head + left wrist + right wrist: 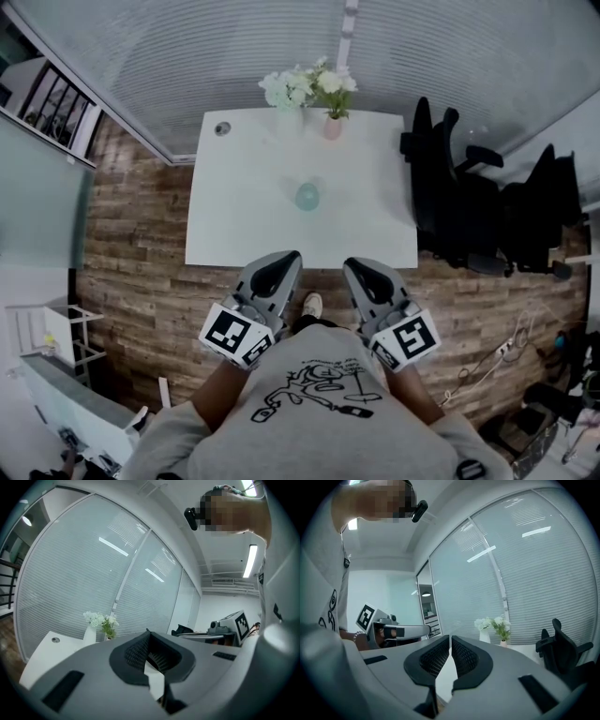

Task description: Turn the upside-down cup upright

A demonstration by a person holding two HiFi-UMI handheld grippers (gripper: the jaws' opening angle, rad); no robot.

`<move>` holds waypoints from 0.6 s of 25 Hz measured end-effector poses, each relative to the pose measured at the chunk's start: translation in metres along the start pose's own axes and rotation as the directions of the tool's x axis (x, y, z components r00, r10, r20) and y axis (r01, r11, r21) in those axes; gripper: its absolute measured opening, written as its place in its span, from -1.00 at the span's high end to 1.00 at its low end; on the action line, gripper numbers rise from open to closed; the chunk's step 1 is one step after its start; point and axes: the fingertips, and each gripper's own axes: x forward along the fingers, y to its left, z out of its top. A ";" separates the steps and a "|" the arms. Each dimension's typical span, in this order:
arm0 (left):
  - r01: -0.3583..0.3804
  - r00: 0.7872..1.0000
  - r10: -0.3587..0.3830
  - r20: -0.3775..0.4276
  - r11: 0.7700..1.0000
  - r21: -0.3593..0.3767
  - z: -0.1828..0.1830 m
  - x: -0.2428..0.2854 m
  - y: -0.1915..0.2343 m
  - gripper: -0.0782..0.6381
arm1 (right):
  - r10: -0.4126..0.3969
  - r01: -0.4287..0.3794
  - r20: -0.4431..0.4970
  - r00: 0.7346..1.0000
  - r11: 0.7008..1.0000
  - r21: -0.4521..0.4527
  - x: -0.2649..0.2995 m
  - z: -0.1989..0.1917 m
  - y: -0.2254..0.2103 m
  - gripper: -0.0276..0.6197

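At frame centre, head view: pale teal cup (307,196) on the white table (234,234), well apart from both tools. Left gripper (284,262) and right gripper (358,270) sit at lower centre, jaws together and empty. Step, by my reading: approach. Next move needs one pair opened and brought to the cup's wall.

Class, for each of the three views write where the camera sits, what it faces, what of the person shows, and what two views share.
Head view: on head, facing down at table and cup; shirt, left gripper, right gripper show.
Left gripper view: on left gripper, along shut jaws toward flowers; shirt shows.
Right gripper view: likewise on right gripper; shirt shows.
Shared: flowers in all.
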 end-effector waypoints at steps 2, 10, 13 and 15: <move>-0.003 1.000 0.003 0.002 1.000 0.000 0.000 0.009 0.002 0.77 | 0.002 -0.002 0.001 1.000 1.000 -0.002 0.002 0.000 -0.009 0.79; -0.014 1.000 0.014 0.010 1.000 -0.004 0.001 0.028 0.001 0.77 | 0.012 -0.012 -0.008 1.000 1.000 -0.008 0.002 -0.001 -0.028 0.79; -0.020 1.000 0.020 0.009 1.000 -0.005 0.000 0.028 0.002 0.77 | 0.014 -0.014 -0.008 1.000 1.000 -0.006 0.003 -0.001 -0.029 0.79; -0.026 1.000 0.026 0.007 1.000 -0.010 -0.001 0.028 0.005 0.77 | 0.016 -0.016 -0.014 1.000 1.000 -0.005 0.004 -0.002 -0.029 0.79</move>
